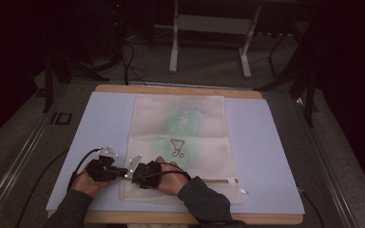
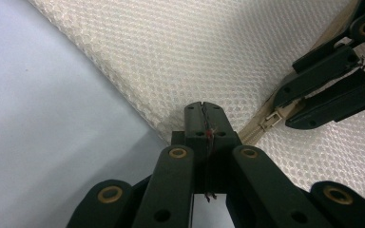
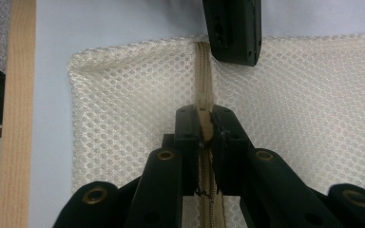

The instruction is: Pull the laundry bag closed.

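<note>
A cream mesh bag (image 1: 180, 137) with a small drawing on it lies flat on a pale blue mat (image 1: 266, 152). Its zipper (image 3: 202, 71) runs along the near end of the bag. My left gripper (image 1: 123, 172) is shut on the bag's edge (image 2: 171, 128) at the zipper's left end, and in the left gripper view its jaws (image 2: 203, 114) meet with fabric pinched between them. My right gripper (image 1: 131, 175) faces it, tip to tip, shut on the beige zipper pull (image 3: 205, 127). In the left gripper view the right gripper (image 2: 285, 107) sits over the slider (image 2: 270, 121).
The mat lies on a wooden table (image 1: 180, 89) whose edge shows at the far side and beside the bag (image 3: 19, 118). Beyond the table stand metal frame legs (image 1: 173, 52) and cables on a dark floor. A zipper tab (image 1: 235, 180) lies at the bag's right end.
</note>
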A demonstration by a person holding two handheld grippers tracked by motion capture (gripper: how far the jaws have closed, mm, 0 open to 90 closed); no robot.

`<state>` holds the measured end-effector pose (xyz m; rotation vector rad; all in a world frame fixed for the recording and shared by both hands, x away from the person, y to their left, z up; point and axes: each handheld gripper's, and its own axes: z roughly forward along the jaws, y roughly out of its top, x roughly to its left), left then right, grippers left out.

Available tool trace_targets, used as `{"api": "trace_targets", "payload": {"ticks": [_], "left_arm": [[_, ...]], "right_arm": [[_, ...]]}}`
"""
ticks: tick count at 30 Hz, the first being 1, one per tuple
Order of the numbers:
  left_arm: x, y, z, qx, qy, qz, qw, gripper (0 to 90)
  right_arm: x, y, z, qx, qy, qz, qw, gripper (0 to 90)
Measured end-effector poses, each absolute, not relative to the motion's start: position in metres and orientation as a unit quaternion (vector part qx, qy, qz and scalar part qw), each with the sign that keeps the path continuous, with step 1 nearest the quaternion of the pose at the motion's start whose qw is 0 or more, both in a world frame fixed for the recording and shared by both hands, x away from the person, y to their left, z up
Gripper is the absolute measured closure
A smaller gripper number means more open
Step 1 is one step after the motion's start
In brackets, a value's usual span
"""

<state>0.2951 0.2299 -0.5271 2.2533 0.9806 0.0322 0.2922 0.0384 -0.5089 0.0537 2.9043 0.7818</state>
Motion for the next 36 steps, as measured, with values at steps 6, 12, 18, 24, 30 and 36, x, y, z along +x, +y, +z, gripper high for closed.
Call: {"api": "trace_targets", "payload": {"ticks": [6, 12, 18, 24, 30, 36], "left_arm": [[0.295, 0.23, -0.527, 0.863, 0.377, 0.011, 0.336, 90.0], [0.295, 0.23, -0.527, 0.864, 0.376, 0.012, 0.336, 90.0], [0.295, 0.23, -0.527, 0.863, 0.376, 0.011, 0.336, 90.0], [0.295, 0.23, -0.527, 0.864, 0.376, 0.012, 0.335, 90.0], [0.295, 0.23, -0.527, 0.864, 0.376, 0.011, 0.336, 90.0], [0.295, 0.23, -0.527, 0.864, 0.376, 0.011, 0.336, 90.0]], "right_arm": [[0.29, 0.036, -0.507, 0.018, 0.963, 0.259, 0.068, 82.0], [0.289, 0.033, -0.506, 0.018, 0.963, 0.259, 0.07, 82.0], [0.288, 0.03, -0.506, 0.02, 0.963, 0.259, 0.071, 82.0], [0.287, 0.027, -0.505, 0.019, 0.963, 0.258, 0.074, 82.0], [0.286, 0.025, -0.504, 0.021, 0.964, 0.257, 0.073, 82.0], [0.286, 0.022, -0.503, 0.023, 0.964, 0.255, 0.073, 82.0]]}}
